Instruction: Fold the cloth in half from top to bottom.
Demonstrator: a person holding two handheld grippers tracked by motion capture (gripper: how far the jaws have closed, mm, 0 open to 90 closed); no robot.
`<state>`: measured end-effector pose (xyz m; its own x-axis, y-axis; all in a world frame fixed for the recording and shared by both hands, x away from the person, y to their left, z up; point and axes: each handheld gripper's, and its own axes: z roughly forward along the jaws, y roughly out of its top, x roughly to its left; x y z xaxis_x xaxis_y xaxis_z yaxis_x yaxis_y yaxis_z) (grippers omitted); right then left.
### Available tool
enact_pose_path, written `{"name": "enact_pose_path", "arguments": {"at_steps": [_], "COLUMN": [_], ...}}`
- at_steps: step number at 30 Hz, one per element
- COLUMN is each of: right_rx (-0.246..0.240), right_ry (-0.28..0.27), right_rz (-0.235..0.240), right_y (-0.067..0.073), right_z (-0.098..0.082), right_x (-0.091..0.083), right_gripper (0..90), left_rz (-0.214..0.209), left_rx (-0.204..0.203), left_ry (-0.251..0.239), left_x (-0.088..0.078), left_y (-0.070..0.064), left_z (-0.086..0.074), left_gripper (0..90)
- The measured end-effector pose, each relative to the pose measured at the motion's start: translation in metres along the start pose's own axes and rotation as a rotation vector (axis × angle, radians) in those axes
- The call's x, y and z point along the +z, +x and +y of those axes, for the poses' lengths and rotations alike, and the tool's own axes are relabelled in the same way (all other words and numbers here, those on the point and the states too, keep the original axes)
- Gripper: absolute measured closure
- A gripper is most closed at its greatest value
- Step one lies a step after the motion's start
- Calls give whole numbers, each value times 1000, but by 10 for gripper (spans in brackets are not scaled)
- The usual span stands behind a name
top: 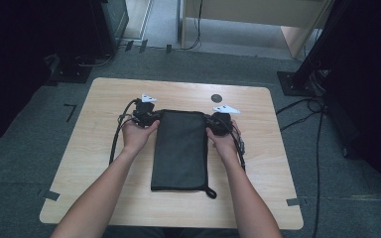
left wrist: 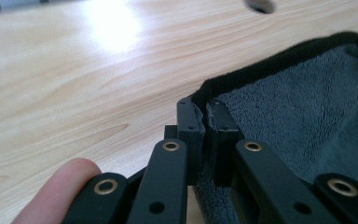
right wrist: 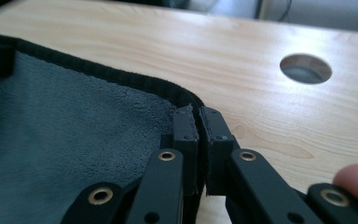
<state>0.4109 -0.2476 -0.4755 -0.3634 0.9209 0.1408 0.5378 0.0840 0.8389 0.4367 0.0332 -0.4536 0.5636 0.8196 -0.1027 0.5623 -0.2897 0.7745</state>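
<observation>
A dark grey towel (top: 181, 148) with a black hem lies folded in a long rectangle on the wooden table (top: 104, 99), lengthwise from far to near. My left gripper (top: 151, 118) is shut on its far left corner. In the left gripper view the pads (left wrist: 208, 109) pinch the hemmed corner of the towel (left wrist: 298, 116). My right gripper (top: 213, 121) is shut on the far right corner. The right gripper view shows the jaws (right wrist: 198, 114) clamped on the towel's edge (right wrist: 74, 135). A hand holds each gripper from the near side.
A round hole (top: 216, 97) in the tabletop sits just beyond the towel's far right corner, also seen as the hole (right wrist: 306, 68). A small loop (top: 211, 192) sticks out at the towel's near right corner. Cables and black stands stand on the carpet around the table.
</observation>
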Motion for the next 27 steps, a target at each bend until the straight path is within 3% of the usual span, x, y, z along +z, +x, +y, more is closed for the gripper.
{"name": "enact_pose_path", "arguments": {"at_steps": [3, 4, 6, 8, 10, 12, 13, 15, 18, 19, 21, 23, 24, 27], "right_rx": [-59, -59, -73, -86, -120, -139, -124, -119, -156, -156, -199, -192, -166, -61], "right_ry": [-50, -50, -75, -79, -72, -54, -43, -32, -4, -4, 50, 110, 104, 43], "right_rz": [15, 15, 45, 57, 70, 91, 106, 119, 123, 123, 131, 167, 189, 239], "right_y": [13, 13, 24, 28, 38, 47, 48, 50, 58, 58, 60, 57, 54, 41], "right_z": [-10, -10, -26, -33, -49, -74, -81, -88, -104, -104, -109, -113, -114, -108], "right_x": [-31, -31, -56, -64, -79, -95, -100, -104, -118, -118, -121, -125, -130, -148], "right_gripper": [865, 865, 865, 865, 865, 865, 865, 865, 862, 862, 821, 727, 698, 674], "left_rz": [-16, -28, -52, -68, -77, -111, -119, -139, -170, -186, -206, -233, -253, -270], "left_rx": [31, 40, 75, 108, 158, 165, 167, 168, 177, 176, 189, 159, 129, 31], "left_ry": [-44, -56, -80, -85, -76, -65, -65, -59, -49, -34, 27, 5, -18, -95], "left_x": [-20, -27, -42, -56, -66, -75, -79, -87, -96, -97, -96, -101, -105, -115], "left_y": [-10, -13, -18, -26, -35, -41, -45, -51, -57, -58, -59, -54, -50, -37], "left_z": [-12, -18, -31, -49, -68, -86, -94, -108, -124, -130, -137, -146, -147, -141], "left_gripper": [868, 868, 865, 865, 863, 862, 862, 862, 850, 850, 778, 679, 605, 577]}}
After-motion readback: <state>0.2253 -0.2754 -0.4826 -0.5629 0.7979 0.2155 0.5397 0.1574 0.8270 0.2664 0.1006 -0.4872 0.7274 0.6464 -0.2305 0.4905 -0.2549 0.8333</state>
